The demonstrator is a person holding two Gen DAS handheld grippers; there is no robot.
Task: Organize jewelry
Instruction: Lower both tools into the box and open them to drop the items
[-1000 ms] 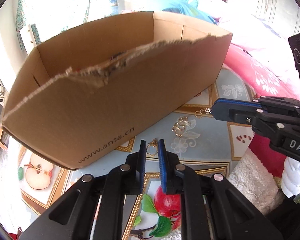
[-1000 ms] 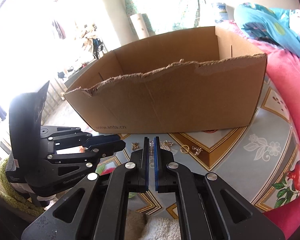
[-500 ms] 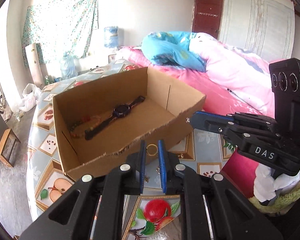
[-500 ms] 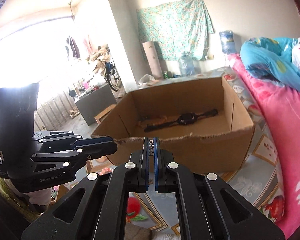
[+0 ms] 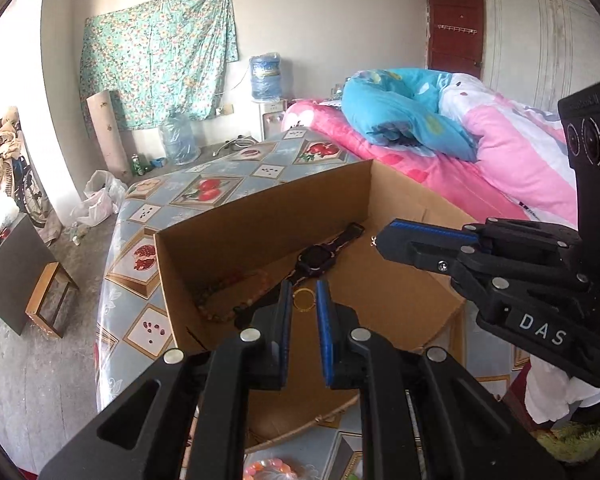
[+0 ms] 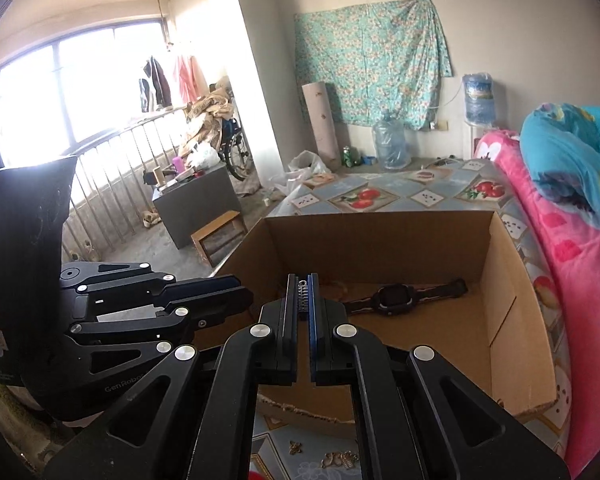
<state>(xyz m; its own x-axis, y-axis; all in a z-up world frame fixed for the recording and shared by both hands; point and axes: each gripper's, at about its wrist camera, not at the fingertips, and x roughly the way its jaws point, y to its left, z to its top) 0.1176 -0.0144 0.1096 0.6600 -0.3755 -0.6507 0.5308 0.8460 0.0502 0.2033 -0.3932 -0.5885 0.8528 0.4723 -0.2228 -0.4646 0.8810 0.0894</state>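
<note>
An open cardboard box [image 5: 260, 216] [image 6: 500, 280] stands on the table. A black watch [image 5: 318, 258] [image 6: 396, 300] and a beaded bracelet [image 5: 228, 300] lie inside. My left gripper [image 5: 303, 300] is shut on a gold ring [image 5: 303, 299] and holds it above the box interior. My right gripper [image 6: 302, 300] is shut on a small silver jewelry piece [image 6: 302, 294], also above the box, to the right of the left gripper [image 6: 220, 284]. The right gripper shows in the left wrist view [image 5: 384, 238].
Small gold jewelry pieces [image 6: 336, 458] lie on the fruit-patterned tablecloth [image 5: 204, 188] in front of the box. A pink bed [image 5: 500, 160] runs along the right. A grey cabinet [image 6: 196, 200] and floor clutter are on the left.
Both grippers rose from the table in front of the box, carrying their pieces, and moved forward over the torn front wall, so they now hang above the box interior.
</note>
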